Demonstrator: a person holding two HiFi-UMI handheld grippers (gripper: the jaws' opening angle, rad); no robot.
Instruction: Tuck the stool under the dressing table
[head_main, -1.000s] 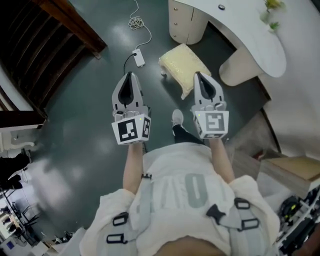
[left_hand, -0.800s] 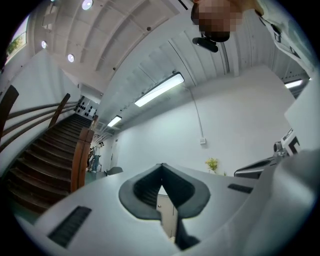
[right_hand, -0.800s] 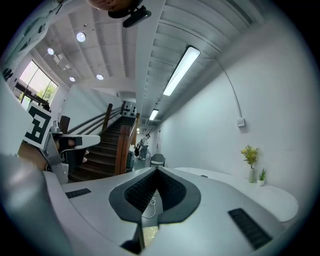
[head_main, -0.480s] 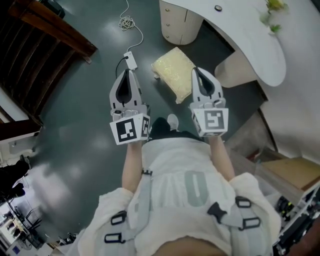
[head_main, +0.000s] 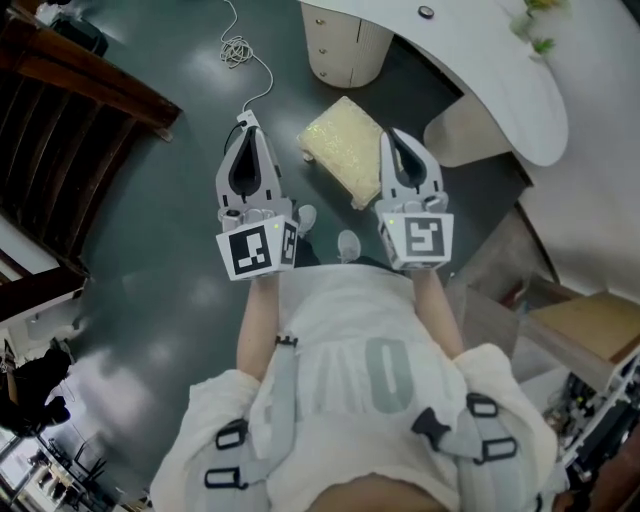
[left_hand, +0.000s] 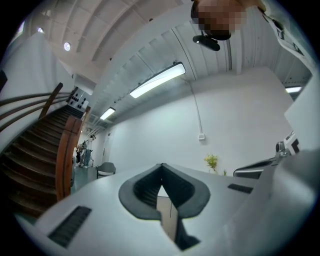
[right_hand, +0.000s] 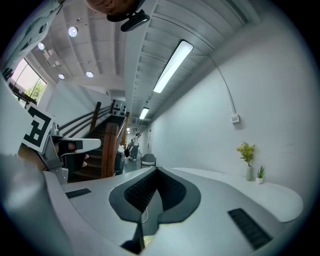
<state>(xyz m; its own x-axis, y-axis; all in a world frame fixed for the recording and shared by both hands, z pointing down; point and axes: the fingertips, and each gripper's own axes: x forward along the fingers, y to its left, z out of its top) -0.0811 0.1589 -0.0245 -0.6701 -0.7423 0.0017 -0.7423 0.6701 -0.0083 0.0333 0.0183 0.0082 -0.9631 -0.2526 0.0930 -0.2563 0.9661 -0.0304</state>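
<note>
Both tongs are shut tight with nothing in them, left tongs (head_main: 246, 128) and right tongs (head_main: 393, 140) held out level side by side. The stool (head_main: 335, 140), with its yellow cushion top, sits on the floor (head_main: 170, 240) just ahead between them, near the white counter (head_main: 500, 75) but not under it.

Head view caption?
Left gripper and right gripper, shut and empty, point toward the yellow stool beside the dressing table.
</note>
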